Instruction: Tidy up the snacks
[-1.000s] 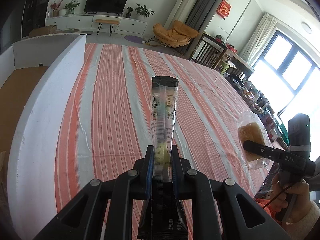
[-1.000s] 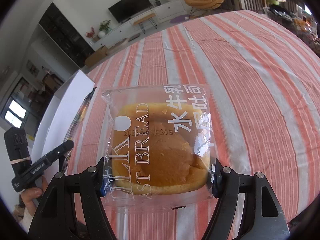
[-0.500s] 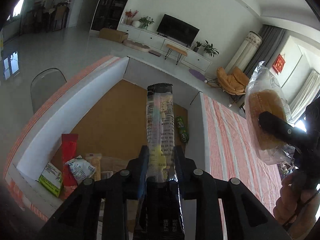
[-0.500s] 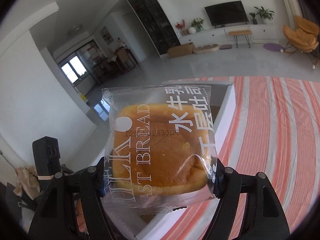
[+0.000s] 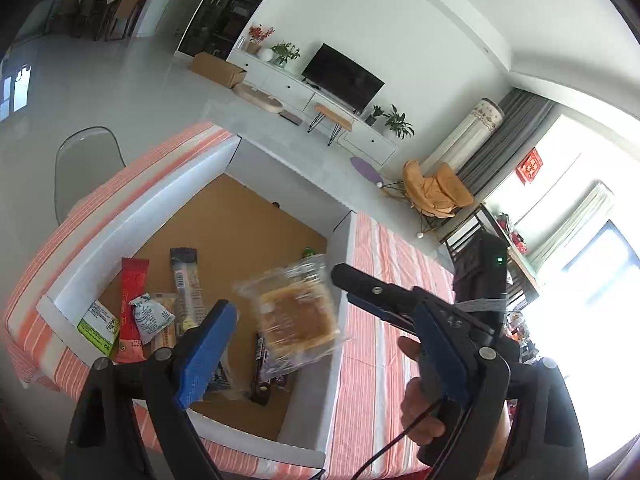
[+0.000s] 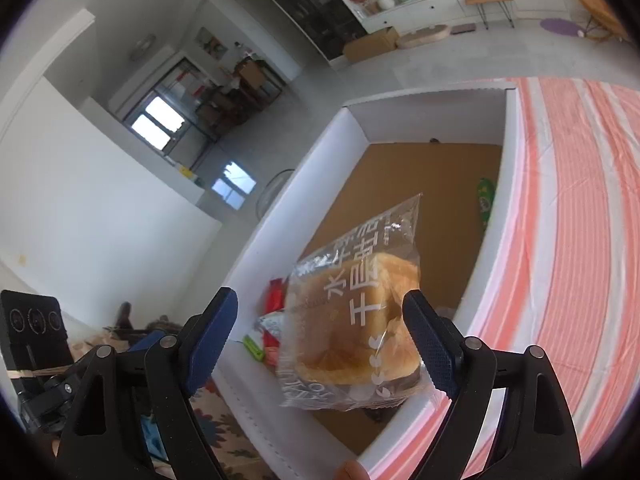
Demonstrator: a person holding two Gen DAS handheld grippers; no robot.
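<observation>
two hand-held black grippers with blue pads hang over one white-walled box with a brown cardboard floor (image 5: 84,264). the left gripper (image 5: 332,340) has just been opening and its jaws stand spread wide with nothing between them. the right gripper (image 6: 320,328) has also just been opening; its jaws are spread, and one clear-wrapped square bread bun (image 6: 356,324) sits between them, blurred and tilted, with the left pad clear of it and the right pad right at its edge; i cannot tell if that pad touches. on the box floor lie one long black-topped snack stick (image 5: 185,288), one red packet (image 5: 132,312), one small white pouch (image 5: 151,316), one green-and-white packet (image 5: 98,326) and one green wrapper (image 6: 485,200). the box rests on one orange-and-white striped tablecloth (image 5: 384,280).
</observation>
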